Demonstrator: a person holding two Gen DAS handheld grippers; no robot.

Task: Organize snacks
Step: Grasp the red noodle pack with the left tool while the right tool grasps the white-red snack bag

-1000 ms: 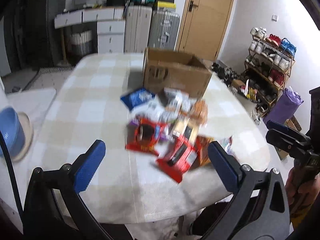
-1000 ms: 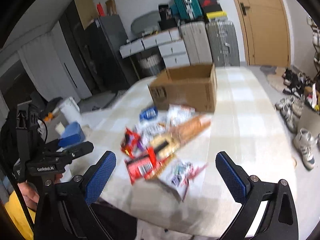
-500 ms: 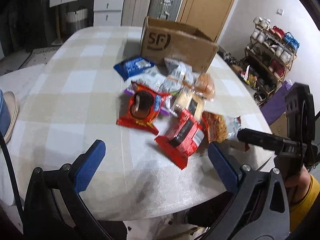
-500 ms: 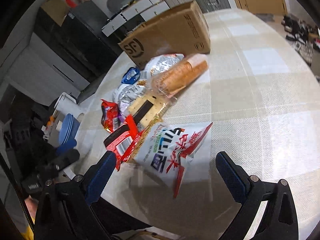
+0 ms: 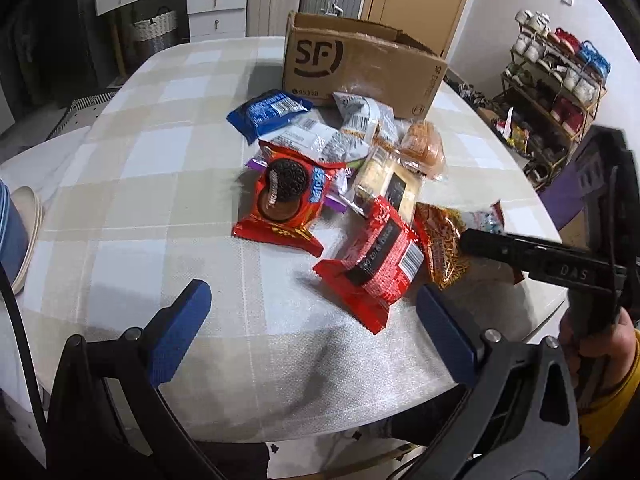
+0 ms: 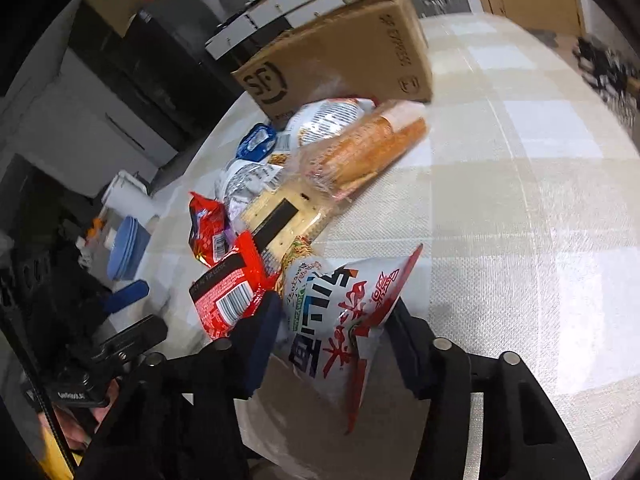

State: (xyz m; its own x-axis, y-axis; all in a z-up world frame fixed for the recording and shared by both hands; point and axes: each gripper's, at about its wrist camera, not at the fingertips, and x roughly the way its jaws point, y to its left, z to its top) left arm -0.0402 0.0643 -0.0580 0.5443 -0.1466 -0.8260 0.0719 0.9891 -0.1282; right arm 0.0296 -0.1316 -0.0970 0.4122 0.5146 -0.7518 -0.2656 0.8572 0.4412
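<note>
A: Right gripper (image 6: pixel 332 328) is on the noodle packet (image 6: pixel 340 316), and its jaws have just been closing. The blue pads pinch the packet's near end from both sides.

B: So it's clenched on that one. And the left gripper (image 5: pixel 308 332)?

A: Spread wide, nothing between the fingers. It hangs over the near edge of the table (image 5: pixel 132 160), with the red wrapper (image 5: pixel 376 260) just ahead of it.

B: How will that noodle packet handle?

A: Light, I'd say, and crinkly. The film is thin and slick, so a grip at the crimped end seam should hold better than one on the puffed middle. Squeeze the middle too hard and the noodles inside may crack.

B: What does it look like?

A: White film, red zigzag trim, big dark and red lettering across the front. It lies at the near right end of the snack pile, close to the table's near edge, beside the red wrapper.

B: And the rest?

A: A red cookie pack (image 5: pixel 286 204), a blue pack (image 5: pixel 268 114), a long roll of crackers (image 6: pixel 360 148), all in a heap before the cardboard box (image 5: pixel 360 68) toward the table's far edge.
</note>
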